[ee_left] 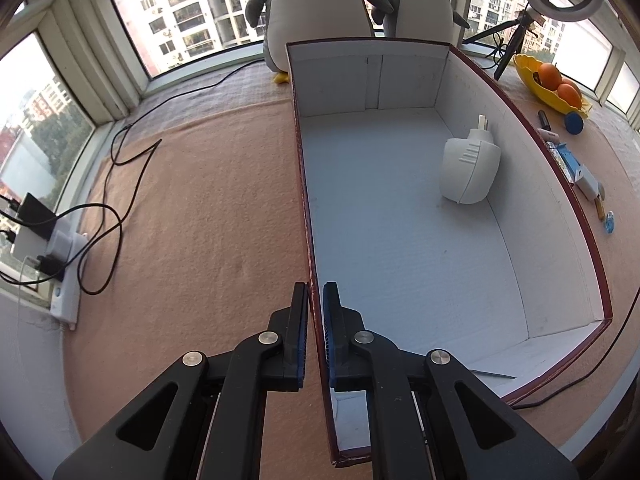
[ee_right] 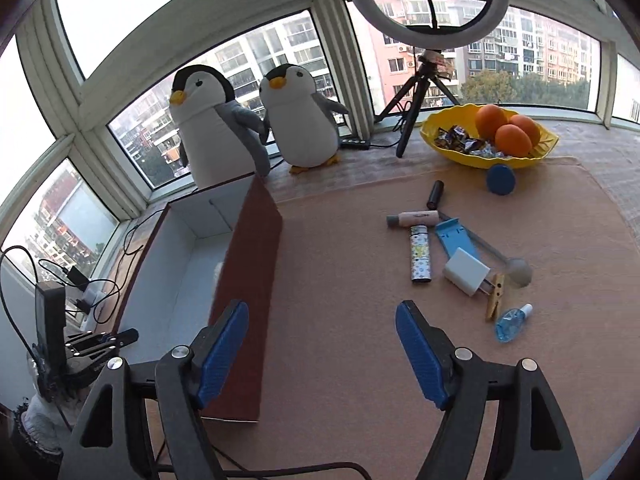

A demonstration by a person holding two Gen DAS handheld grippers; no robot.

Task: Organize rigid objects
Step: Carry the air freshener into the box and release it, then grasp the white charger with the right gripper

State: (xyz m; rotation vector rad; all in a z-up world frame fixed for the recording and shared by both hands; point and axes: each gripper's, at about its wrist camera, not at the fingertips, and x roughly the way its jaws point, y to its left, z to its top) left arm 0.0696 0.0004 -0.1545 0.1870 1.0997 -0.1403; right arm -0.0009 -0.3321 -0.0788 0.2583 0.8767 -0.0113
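Left wrist: left tongs (ee_left: 315, 300) clamped on box (ee_left: 400, 240) wall; inside, possibly a charger (ee_left: 470, 172). Right tongs (ee_right: 322, 320) apart.

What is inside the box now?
In the box lies one white plug-in device, near the far right wall. The near corner is hidden behind the left gripper's fingers.

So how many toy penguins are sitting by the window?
2. The bigger penguin sits on the left, right behind the box. The smaller penguin sits beside it on the right, nearer the tripod. No others show.
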